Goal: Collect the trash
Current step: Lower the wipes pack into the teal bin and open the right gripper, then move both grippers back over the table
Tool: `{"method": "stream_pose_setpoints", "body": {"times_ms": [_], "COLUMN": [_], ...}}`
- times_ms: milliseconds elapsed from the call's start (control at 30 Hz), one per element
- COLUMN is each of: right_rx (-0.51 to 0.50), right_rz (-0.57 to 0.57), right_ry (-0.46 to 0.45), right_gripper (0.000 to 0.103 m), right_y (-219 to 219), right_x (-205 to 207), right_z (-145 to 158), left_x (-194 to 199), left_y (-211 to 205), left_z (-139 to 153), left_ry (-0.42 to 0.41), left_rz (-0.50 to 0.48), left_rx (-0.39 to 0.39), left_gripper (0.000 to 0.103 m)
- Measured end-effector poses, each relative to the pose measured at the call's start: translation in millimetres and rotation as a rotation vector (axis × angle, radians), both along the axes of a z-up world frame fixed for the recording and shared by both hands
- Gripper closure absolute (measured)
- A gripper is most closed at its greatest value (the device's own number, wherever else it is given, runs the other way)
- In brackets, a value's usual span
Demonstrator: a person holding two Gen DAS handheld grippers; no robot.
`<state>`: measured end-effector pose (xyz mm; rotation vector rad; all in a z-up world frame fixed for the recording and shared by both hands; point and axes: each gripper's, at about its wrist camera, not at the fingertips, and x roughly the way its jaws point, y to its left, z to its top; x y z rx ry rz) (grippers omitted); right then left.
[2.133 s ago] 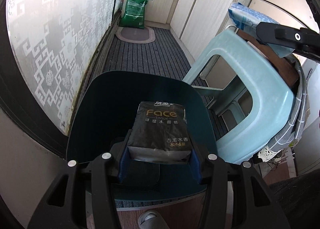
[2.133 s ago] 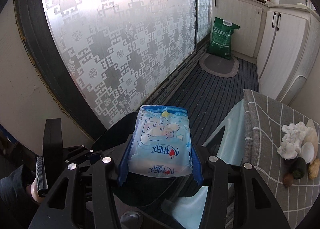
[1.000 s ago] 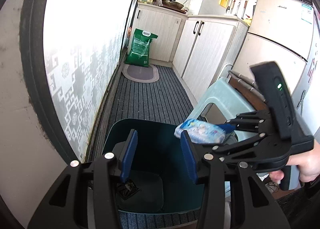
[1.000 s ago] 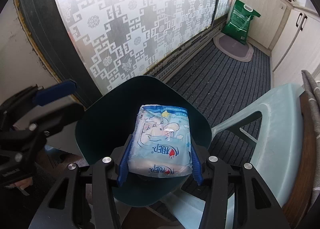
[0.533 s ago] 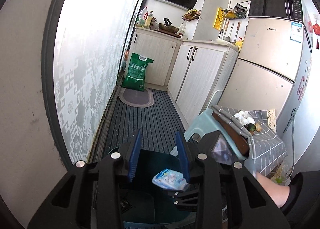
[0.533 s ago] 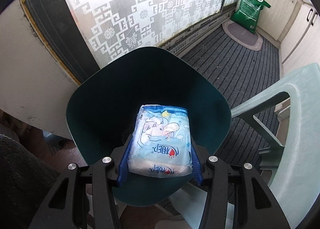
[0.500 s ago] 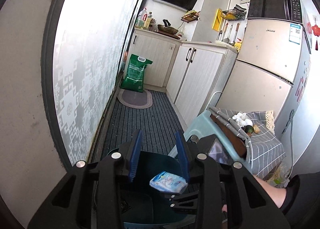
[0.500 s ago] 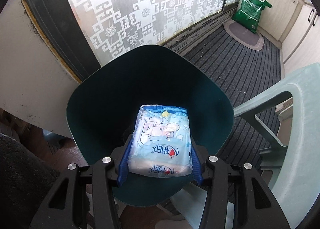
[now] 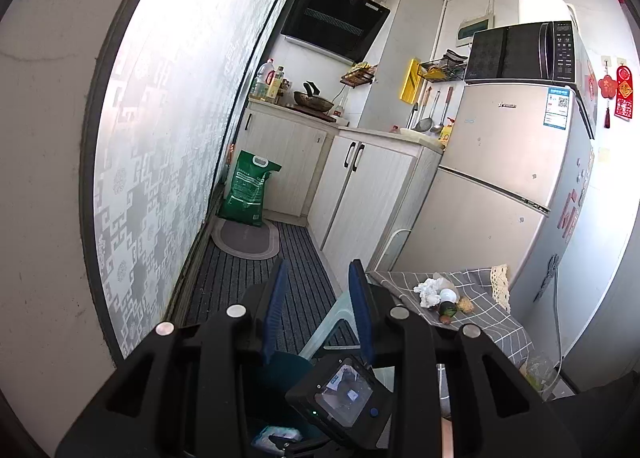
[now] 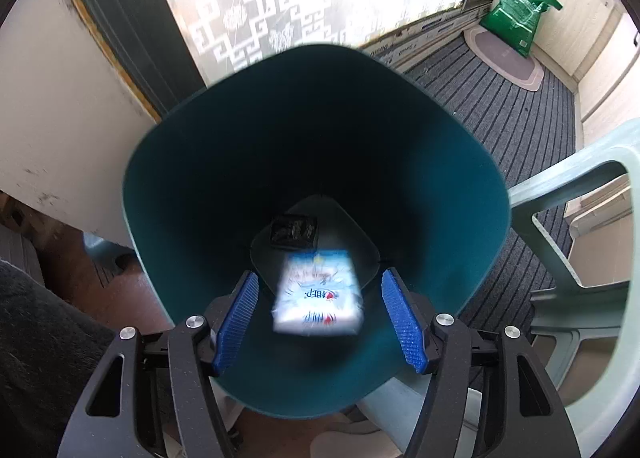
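Blue pads of your left gripper (image 9: 316, 308) stand narrow and empty, jaws just closing on nothing, raised from the bin toward the cloth-covered table (image 9: 496, 322) where scraps (image 9: 440, 298) wait. Below your right gripper (image 10: 320, 322), whose jaws have just opened wide, the blue pack (image 10: 318, 292) it held a moment ago blurs free between the pads, dropping into the bin (image 10: 460, 178) toward the black pack (image 10: 294, 230); two pieces look binned, table scraps remain.

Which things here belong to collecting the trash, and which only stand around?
For the job: teal bin; blue-white packet, blurred, free between the open right jaws; black packet at the bin's bottom; scraps on the checked cloth.

Standing around: green sack; fridge; plastic stool.
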<state>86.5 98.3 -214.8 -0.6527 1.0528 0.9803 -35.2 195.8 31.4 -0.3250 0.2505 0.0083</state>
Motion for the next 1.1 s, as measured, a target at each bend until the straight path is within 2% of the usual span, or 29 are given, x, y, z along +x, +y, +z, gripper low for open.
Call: {"method": "stream_pose_setpoints", "body": {"times_ms": [67,133,200,300,533,733,833,1100], "right_rx": [0.045,0.091,0.137,0.213,0.335,0.393,0.414,0.430], "right_rz": [-0.009,-0.011,-0.009,-0.007,-0.036,-0.108,-0.162,-0.286], "right_ry": [-0.004,-0.011,-0.026,-0.061,-0.185,-0.245,-0.255,-0.310], "right_gripper": [0.038,0.038,0.038,0.051,0.061,0.062,0.062,0.062], "right_y": [-5,-9,-16,-28,-72,-119,-145,-213], "right_x": [1,0,-2,-7,-12,7,30,65], "right_z": [15,33,52,86,149,177,185,198], "left_x": [1,0,0,-2,6,20,30,66], "left_y": [-2,-3,-5,-7,-28,-50,-62,-98], "left_z": [3,6,10,17,25,24,21,5], "left_ry": [-0.008,-0.007,-0.021,-0.043,-0.050,-0.041,-0.021,0.085], "left_rz": [-0.002,-0.005,0.000,0.002,-0.013,-0.036,-0.052,-0.125], "left_rx": [-0.002,0.012,0.011,0.005,0.033,0.058,0.061,0.098], "left_gripper": [0.068,0.061,0.061,0.060,0.055,0.054,0.054,0.054]}}
